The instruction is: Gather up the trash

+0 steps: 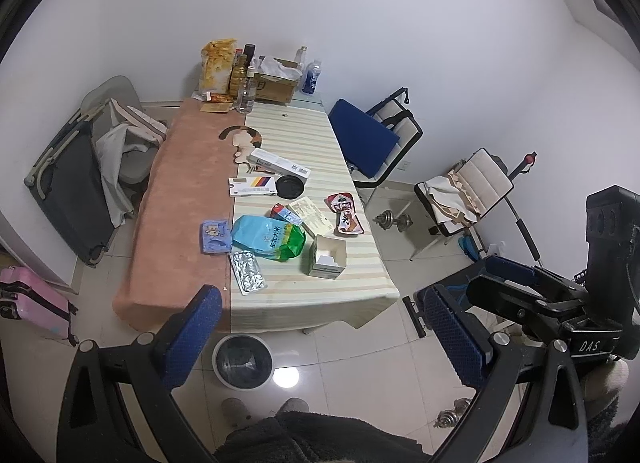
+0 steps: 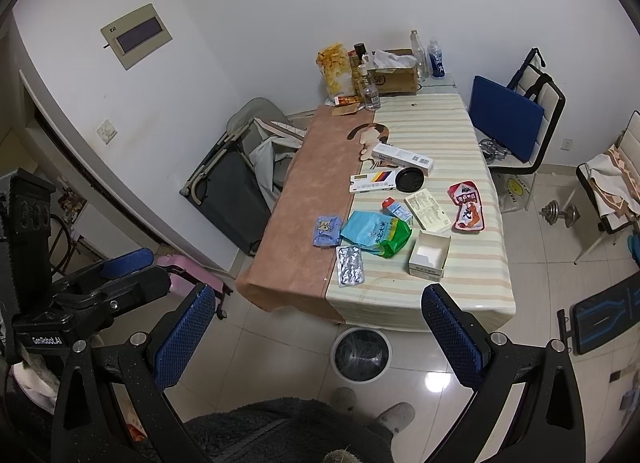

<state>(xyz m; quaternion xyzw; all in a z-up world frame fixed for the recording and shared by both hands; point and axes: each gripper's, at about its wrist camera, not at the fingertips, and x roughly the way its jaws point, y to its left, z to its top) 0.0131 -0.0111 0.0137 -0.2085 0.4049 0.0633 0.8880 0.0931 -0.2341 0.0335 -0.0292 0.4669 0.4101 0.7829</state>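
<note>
Bare white room, tiled floor

Ahead stands a long table (image 1: 188, 199) in pink and striped cloths; blue-cushioned chair (image 1: 366, 139) right of it, folded cot (image 1: 68, 187) and pink suitcase (image 1: 32, 305) left; dumbbell (image 1: 393, 220) on glossy tiles.

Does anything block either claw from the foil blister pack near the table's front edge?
Nothing visible does. The foil blister pack lies exposed at the near edge, and both the left claw and right claw hang open, well short of the table.
</note>
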